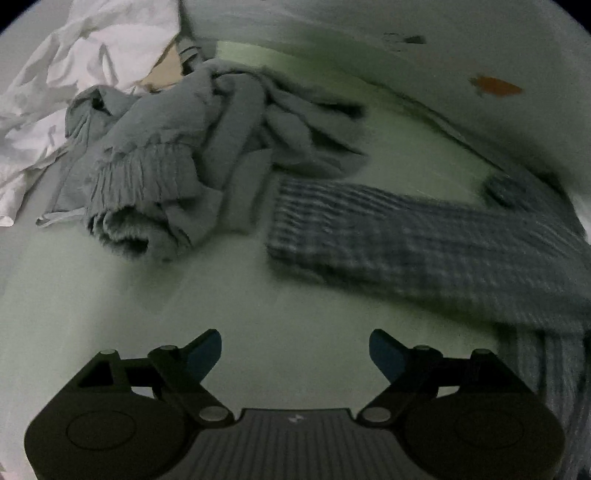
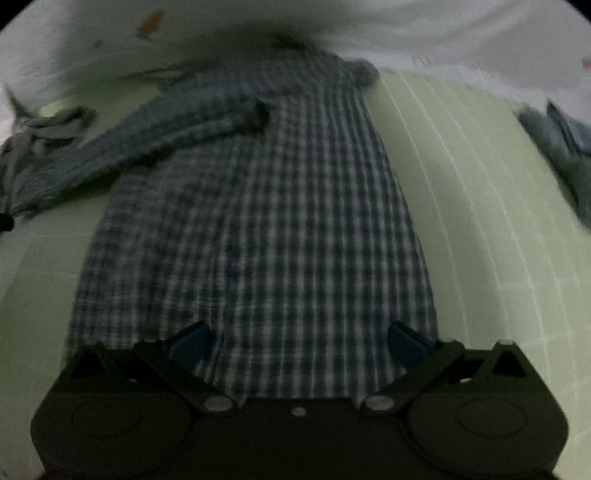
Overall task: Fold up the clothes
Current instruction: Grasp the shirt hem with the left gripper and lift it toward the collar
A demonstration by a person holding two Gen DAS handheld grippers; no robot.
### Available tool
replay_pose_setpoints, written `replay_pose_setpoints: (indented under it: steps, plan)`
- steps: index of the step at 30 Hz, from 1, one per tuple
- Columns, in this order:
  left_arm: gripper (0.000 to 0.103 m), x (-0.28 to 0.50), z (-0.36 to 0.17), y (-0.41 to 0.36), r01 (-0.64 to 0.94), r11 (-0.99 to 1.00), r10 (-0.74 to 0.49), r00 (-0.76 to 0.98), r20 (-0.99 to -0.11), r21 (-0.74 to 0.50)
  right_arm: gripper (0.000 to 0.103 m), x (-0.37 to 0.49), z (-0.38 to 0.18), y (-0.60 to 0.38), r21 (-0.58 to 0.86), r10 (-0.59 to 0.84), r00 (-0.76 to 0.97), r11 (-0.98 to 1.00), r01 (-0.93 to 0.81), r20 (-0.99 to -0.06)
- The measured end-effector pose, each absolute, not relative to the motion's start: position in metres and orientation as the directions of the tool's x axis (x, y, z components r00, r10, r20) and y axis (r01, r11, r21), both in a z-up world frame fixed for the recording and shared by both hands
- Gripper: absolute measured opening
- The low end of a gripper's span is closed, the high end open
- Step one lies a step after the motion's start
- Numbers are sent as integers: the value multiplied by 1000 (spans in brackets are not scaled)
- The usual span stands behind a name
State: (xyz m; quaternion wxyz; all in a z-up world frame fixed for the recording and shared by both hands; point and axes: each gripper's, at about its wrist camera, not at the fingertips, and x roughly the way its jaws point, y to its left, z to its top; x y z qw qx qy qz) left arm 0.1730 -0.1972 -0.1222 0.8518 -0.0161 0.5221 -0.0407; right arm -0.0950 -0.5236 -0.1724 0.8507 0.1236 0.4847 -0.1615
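- Checked shirt [image 2: 255, 236] is the landmark: it lies spread and mostly flat on the pale green gridded worktop [image 2: 461, 206], its hem edge just under the right tool [image 2: 297, 341], its collar end at the far side.
- One sleeve [image 2: 155, 140] runs out from the shirt's upper part toward the left — in the left wrist view the same sleeve [image 1: 406, 236] stretches across the worktop, cuff end nearest a crumpled grey garment [image 1: 177, 158].
- Right tool is spread wide, both blue pads over the shirt's hem and pinching nothing.
- Left tool [image 1: 295, 354] is spread too, hanging over bare worktop short of the sleeve, holding nothing.
- Step in hand, as I judge it: the shirt is laid out for folding and the sleeve is not tucked in. Blur in both views blocks a finer reading.
- Next move likely calls for gripping the sleeve near its cuff and carrying it across the shirt's body, with thin cloth pinched cleanly off a flat surface and the body kept from dragging.
- Beyond the grey garment lies a heap of white cloth [image 1: 74, 74]; to the shirt's right, at the worktop's edge, sits a bluish cloth [image 2: 565, 147].
- Behind the shirt hangs a white fabric backdrop [image 2: 443, 33] with a small orange mark [image 2: 149, 22] — the room is dim.
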Motion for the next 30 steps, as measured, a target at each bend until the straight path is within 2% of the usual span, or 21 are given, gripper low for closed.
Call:
replay_pose_setpoints:
  steps: [5, 19, 21, 23, 24, 26, 27, 30]
  plan:
    - [87, 209, -127, -192, 12, 994, -97, 484, -870, -105, 103, -90, -177, -517, 19, -199, 458, 903, 429, -866]
    - [85, 235, -138, -208, 54, 994, -106, 500, -860, -91, 103, -83, -178, -515, 15, -244, 455, 870, 493, -856]
    - [78, 233, -138, -211, 67, 995, -99, 497, -862, -76, 103, -82, -179, -515, 15, -244, 454, 869, 494, -857]
    - [56, 229, -137, -214, 78, 995, -96, 496, -863, -66, 103, -83, -179, -515, 15, -245, 457, 869, 494, -855]
    - [49, 227, -135, -216, 85, 994, -102, 500, -860, -69, 103, -83, -179, -515, 15, -246, 458, 869, 495, -854]
    - [23, 222, -130, -220, 110, 992, -115, 518, -848, -68, 103, -84, -180, -514, 15, -248, 460, 868, 496, -853]
    - [16, 219, -127, -223, 126, 990, -126, 526, -841, -70, 103, -84, -180, -514, 15, -249, 461, 868, 497, -852]
    - [9, 201, -108, -241, 207, 971, -216, 539, -814, -120, 103, -85, -179, -515, 20, -240, 460, 871, 491, -855]
